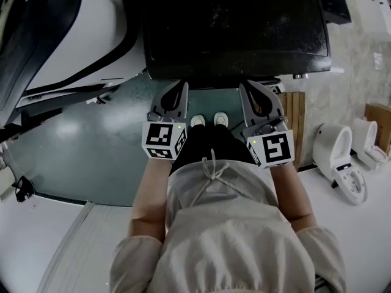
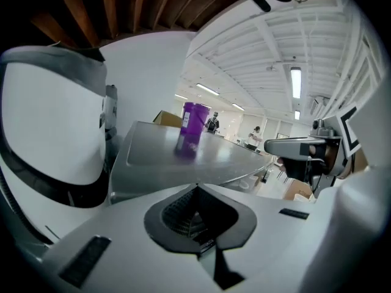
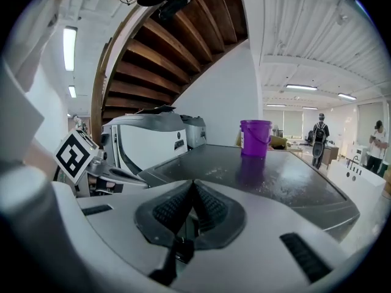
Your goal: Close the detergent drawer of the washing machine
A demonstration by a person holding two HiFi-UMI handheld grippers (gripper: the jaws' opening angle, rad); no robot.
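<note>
The washing machine shows as a dark flat top (image 1: 238,29) straight ahead of me, grey in the left gripper view (image 2: 183,163) and dark and speckled in the right gripper view (image 3: 287,179). No detergent drawer shows in any view. My left gripper (image 1: 181,88) and right gripper (image 1: 247,88) are held side by side at the machine's near edge, both pointing at it. Both are shut on nothing: the left gripper (image 2: 197,188) and the right gripper (image 3: 193,183) have their pads pressed together. A purple bucket (image 2: 193,124) (image 3: 255,138) stands on the far part of the top.
A large white appliance with black trim (image 1: 67,35) (image 2: 49,133) stands at the left. Wooden slats (image 1: 296,121) and white toilets (image 1: 339,157) are at the right. A wooden stair underside (image 3: 171,47) hangs overhead. People (image 3: 319,140) stand far off.
</note>
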